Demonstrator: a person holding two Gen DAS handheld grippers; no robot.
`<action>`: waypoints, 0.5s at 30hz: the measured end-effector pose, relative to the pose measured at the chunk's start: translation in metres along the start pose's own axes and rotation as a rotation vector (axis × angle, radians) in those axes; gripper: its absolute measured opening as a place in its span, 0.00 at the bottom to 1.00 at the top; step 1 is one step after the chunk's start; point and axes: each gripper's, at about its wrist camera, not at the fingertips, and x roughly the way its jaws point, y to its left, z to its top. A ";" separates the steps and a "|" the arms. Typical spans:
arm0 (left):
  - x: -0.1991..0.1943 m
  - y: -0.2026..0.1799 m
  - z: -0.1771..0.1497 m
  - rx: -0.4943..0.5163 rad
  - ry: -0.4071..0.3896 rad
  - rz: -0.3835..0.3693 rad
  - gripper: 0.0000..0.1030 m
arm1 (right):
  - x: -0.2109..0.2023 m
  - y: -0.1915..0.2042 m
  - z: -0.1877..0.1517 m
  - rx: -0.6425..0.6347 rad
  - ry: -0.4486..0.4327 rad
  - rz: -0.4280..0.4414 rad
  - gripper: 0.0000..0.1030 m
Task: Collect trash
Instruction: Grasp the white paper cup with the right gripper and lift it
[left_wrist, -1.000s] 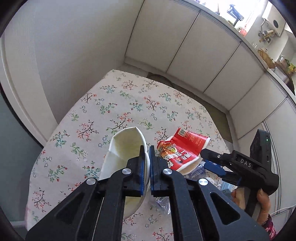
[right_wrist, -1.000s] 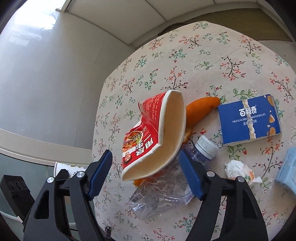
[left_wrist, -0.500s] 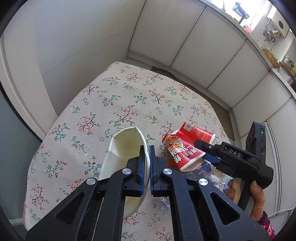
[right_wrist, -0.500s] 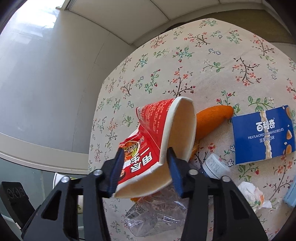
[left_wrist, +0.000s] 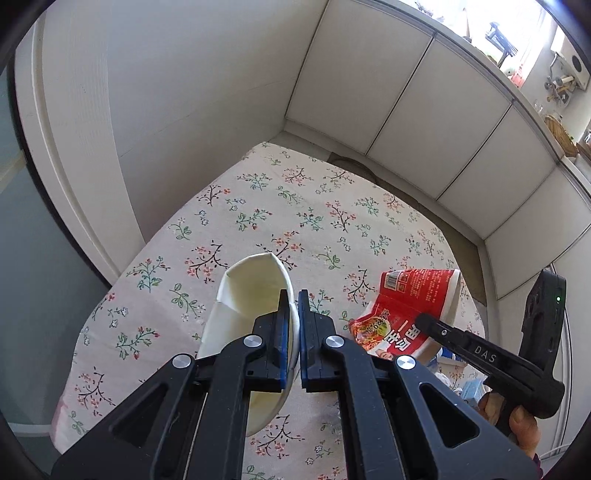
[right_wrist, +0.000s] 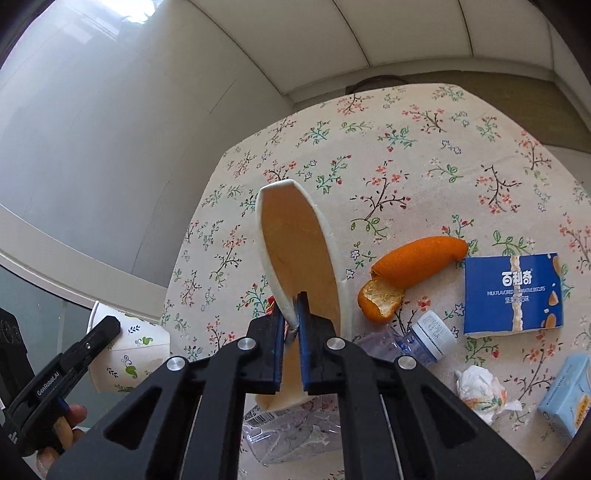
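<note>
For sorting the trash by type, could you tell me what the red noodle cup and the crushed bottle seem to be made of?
Red noodle cup: probably paper or foam, with a matte cream inside and a thick, creased rim.
Crushed bottle: clear thin plastic, glossy and crumpled, with a white ribbed cap.

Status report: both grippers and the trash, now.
Left gripper shut on white paper bowl. Right gripper shut on red noodle cup wall. Crushed clear bottle under cup; nothing blocking.

Red printed noodle cup (left_wrist: 413, 306), orange peel (right_wrist: 413, 264), blue biscuit box (right_wrist: 513, 295), white tissue (right_wrist: 480, 391), floral cloth on bench (right_wrist: 461, 155).
</note>
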 end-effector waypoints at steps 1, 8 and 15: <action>-0.001 -0.001 0.000 0.000 -0.007 0.001 0.04 | -0.006 0.001 -0.001 -0.012 -0.010 -0.009 0.07; -0.017 -0.020 0.003 0.014 -0.080 0.003 0.04 | -0.043 0.016 -0.004 -0.103 -0.110 -0.054 0.07; -0.043 -0.045 0.007 0.034 -0.194 -0.015 0.04 | -0.086 0.034 -0.009 -0.210 -0.261 -0.151 0.07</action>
